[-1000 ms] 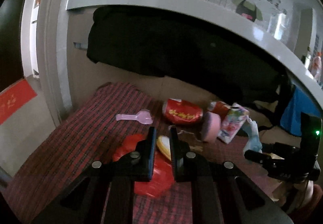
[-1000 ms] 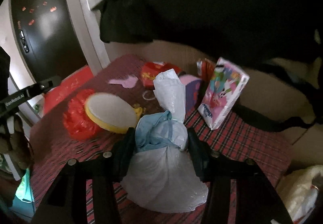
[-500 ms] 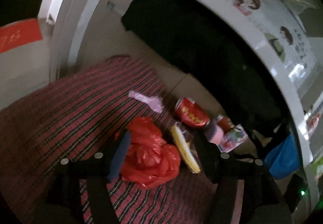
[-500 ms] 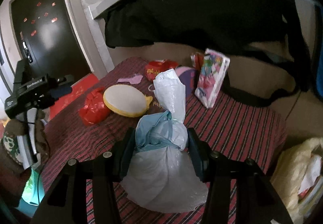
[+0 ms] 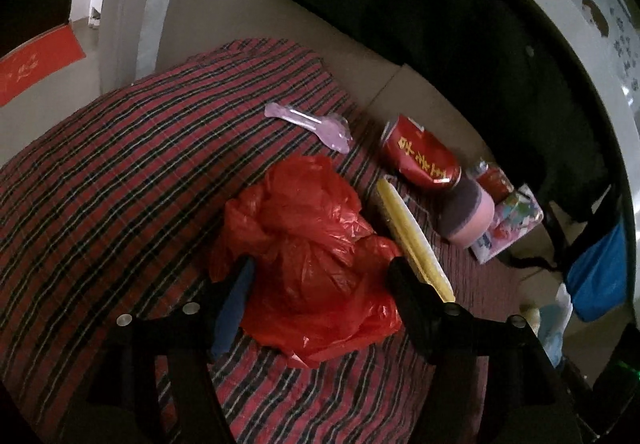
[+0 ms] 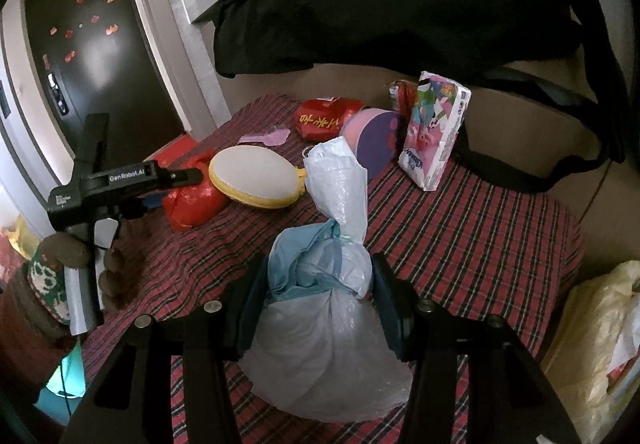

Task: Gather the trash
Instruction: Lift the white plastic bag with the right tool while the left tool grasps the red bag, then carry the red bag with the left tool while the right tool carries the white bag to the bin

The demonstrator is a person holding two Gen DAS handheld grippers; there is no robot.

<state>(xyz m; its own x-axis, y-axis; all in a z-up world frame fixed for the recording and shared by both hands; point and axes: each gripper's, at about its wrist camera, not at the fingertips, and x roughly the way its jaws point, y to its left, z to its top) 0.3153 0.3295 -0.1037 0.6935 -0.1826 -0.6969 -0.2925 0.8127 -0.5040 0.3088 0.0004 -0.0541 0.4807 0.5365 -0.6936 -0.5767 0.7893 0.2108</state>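
A crumpled red plastic bag lies on the red plaid table. My left gripper is open, its fingers on either side of the bag's near part. The bag also shows in the right wrist view, with the left gripper at it. My right gripper is shut on a tied white and blue plastic bag, held above the table's near edge.
A yellow-rimmed round lid lies right of the red bag. Behind are a pink spoon, a red can, a pink-purple cup and a colourful carton. A black cloth hangs at the back.
My left gripper opened from shut and came down around the red bag. My right gripper kept hold of the white bag and drew back a little from the table.
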